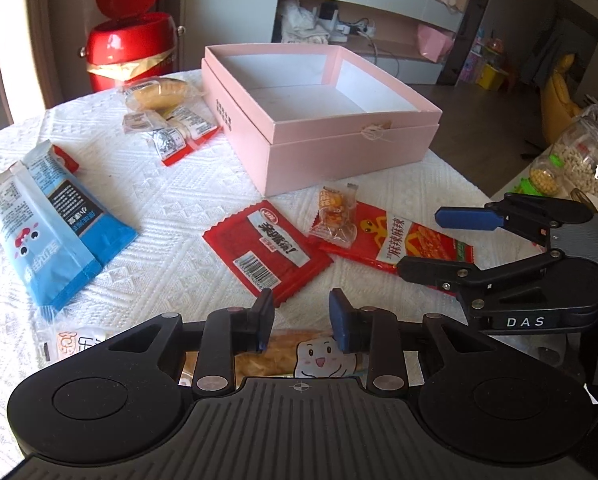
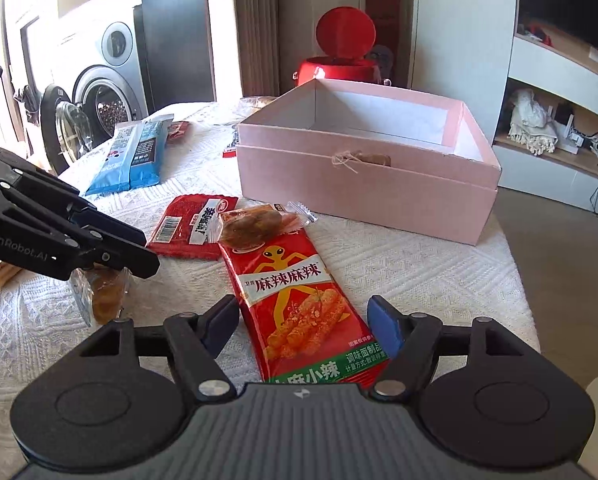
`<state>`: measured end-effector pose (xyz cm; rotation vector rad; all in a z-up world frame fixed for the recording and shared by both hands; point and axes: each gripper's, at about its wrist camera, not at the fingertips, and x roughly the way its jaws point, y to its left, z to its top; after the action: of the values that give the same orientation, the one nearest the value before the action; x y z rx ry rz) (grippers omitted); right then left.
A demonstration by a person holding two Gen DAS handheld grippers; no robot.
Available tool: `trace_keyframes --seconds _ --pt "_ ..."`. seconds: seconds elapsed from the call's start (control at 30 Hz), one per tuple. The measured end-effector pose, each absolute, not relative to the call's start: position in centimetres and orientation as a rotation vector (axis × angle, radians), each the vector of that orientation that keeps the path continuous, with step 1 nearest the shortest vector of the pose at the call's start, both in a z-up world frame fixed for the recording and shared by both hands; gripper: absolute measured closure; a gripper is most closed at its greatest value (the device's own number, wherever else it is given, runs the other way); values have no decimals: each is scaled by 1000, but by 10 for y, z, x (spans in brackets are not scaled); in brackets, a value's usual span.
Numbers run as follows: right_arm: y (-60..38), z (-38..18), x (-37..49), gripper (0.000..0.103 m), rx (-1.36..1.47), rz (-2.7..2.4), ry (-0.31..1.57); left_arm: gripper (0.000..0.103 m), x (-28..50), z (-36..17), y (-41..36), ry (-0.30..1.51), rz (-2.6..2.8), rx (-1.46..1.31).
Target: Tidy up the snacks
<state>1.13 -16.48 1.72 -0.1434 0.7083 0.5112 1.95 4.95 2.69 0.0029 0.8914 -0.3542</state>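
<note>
Right wrist view — our right gripper [image 2: 301, 326] jaws wide, straddling long red spicy-strip packet [image 2: 299, 304], not yet pinching; slick film may slip. Left gripper [image 1: 302, 322] narrow over clear-wrapped bread roll [image 1: 267, 356] — grip unclear, could crush.

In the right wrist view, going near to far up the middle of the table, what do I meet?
Red alien snack packet → small clear-wrapped brown snack → pink box → red bin behind the table.
</note>
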Motion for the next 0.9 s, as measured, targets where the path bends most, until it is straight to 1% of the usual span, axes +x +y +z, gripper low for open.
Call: trace_keyframes --seconds 0.17,0.27,0.3,0.33,0.37,0.43,0.53,0.67,0.7,0.73,0.8,0.9 --pt "-149 41 27 32 -99 600 669 69 10 27 40 882 -344 54" --pt "-122 39 56 32 -111 592 700 69 7 30 44 900 -347 66" --pt "-115 35 67 38 -119 583 723 69 5 30 45 913 -348 71" --pt "-111 32 73 47 -129 579 741 69 3 30 48 922 -345 75" --pt "-109 29 78 47 -139 576 756 69 1 29 51 929 -341 75" --pt "-116 29 75 55 -137 569 750 69 0 29 59 944 -324 43" --pt "-137 29 60 59 -151 540 733 69 10 27 72 944 -281 -66" --pt "-164 20 43 58 -162 478 702 69 39 23 86 911 -203 -272" --pt "-170 19 39 56 -144 491 700 69 48 22 88 903 -175 -311" --pt "-176 19 36 49 -125 500 702 69 55 20 87 898 -153 -327" --pt "-183 17 31 42 -96 505 701 68 66 18 80 896 -152 -321" --pt "-188 16 27 42 -78 480 687 67 76 16 55 902 -198 -228"
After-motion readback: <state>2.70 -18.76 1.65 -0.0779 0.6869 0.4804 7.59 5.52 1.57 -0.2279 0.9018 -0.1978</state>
